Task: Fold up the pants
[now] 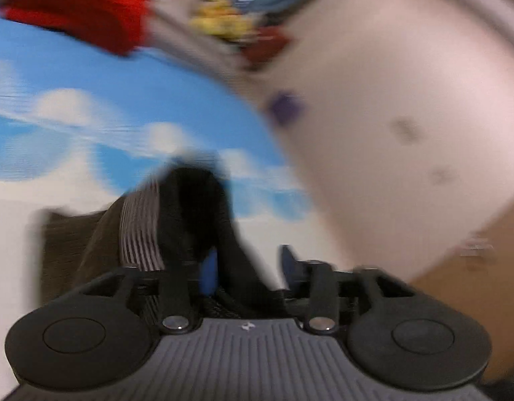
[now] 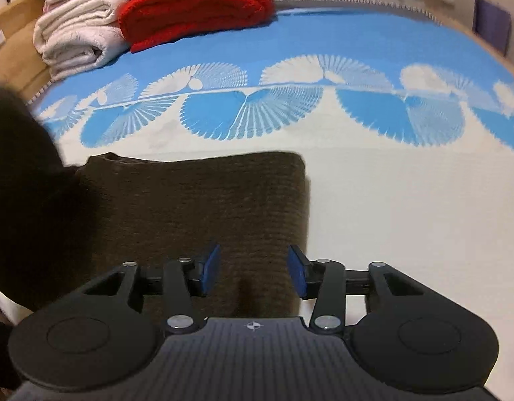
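— Where do the pants (image 2: 193,207) lie?
— Folded on the near part of the bed (image 2: 407,200), just ahead of the right gripper (image 2: 253,272).
— And beyond them?
— Two rolled blankets at the far left: one (image 2: 196,3) right of the other (image 2: 76,36), touching.

No readable text anywhere tbh. Only marks: small white crosshair-type emblem on ribbed grey body of right gripper (image 2: 253,274), similar tiny white mark on left gripper (image 1: 246,267) body, too small to make out. Left view heavily blurred. Pale label-ish patch on tan surface at right edge of left view, unreadable.
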Available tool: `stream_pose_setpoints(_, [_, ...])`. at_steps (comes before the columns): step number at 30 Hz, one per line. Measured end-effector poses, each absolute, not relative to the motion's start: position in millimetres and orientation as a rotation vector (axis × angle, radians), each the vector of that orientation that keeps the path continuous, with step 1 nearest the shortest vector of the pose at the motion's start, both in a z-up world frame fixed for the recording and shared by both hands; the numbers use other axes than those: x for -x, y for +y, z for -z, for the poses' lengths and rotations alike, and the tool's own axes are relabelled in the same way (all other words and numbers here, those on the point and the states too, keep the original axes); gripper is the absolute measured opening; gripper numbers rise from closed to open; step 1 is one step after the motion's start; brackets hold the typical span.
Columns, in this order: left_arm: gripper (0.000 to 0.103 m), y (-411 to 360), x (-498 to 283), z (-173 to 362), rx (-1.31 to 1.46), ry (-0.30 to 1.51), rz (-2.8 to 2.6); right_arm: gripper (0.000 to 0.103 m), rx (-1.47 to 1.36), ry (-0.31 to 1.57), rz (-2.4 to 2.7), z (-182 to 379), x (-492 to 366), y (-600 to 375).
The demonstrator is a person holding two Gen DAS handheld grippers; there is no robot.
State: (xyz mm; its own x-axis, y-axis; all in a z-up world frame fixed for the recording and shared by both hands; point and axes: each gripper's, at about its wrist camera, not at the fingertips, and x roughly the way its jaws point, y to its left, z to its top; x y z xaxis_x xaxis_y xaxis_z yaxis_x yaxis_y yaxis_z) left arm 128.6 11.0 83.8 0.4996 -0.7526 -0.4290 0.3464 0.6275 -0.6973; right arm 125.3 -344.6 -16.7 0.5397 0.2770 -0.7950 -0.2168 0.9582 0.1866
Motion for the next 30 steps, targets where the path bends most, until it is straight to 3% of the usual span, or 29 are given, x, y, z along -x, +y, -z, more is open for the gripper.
stream_pose_setpoints(1, [0.076, 0.7, -130.8, -86.8, 0.573, 0.770, 0.728, 0.050, -0.096, 0.966, -0.301, 17.1, -126.2, -346.6])
stream_pose_setpoints(4, [0.075, -13.9, -143.6, -83.0, 0.467, 0.788, 0.613, 0.056, -0.180, 0.988, -0.319, 19.9, -130.4, -350.3])
stream_pose_setpoints(14, [0.070, 17.1, -176.6, -9.4, 0.211, 1.164, 0.258, 0.072, -0.274, 1.060, -0.371, 33.1, -153.2, -324.7])
stream_pose_setpoints(23, [0.070, 64.7, -156.5, -9.2, 0.213, 1.145, 0.216, 0.075, -0.190, 1.157, -0.358, 57.5, -177.5, -264.3])
stream_pose_setpoints(25, [0.070, 64.4, -154.9, -16.1, 0.205, 1.144, 0.201, 0.058, -0.135, 1.128, -0.356, 55.5, -175.8, -254.3])
stream_pose_setpoints(27, [0.070, 66.7, -153.6, -17.8, 0.199, 1.144, 0.196, 0.035, -0.078, 1.083, -0.368, 49.0, -170.4, -250.3])
stream_pose_setpoints(30, [0.070, 65.5, -154.7, -17.8, 0.192, 1.145, 0.203, 0.019, -0.158, 0.994, -0.420, 26.3, -162.8, -270.9])
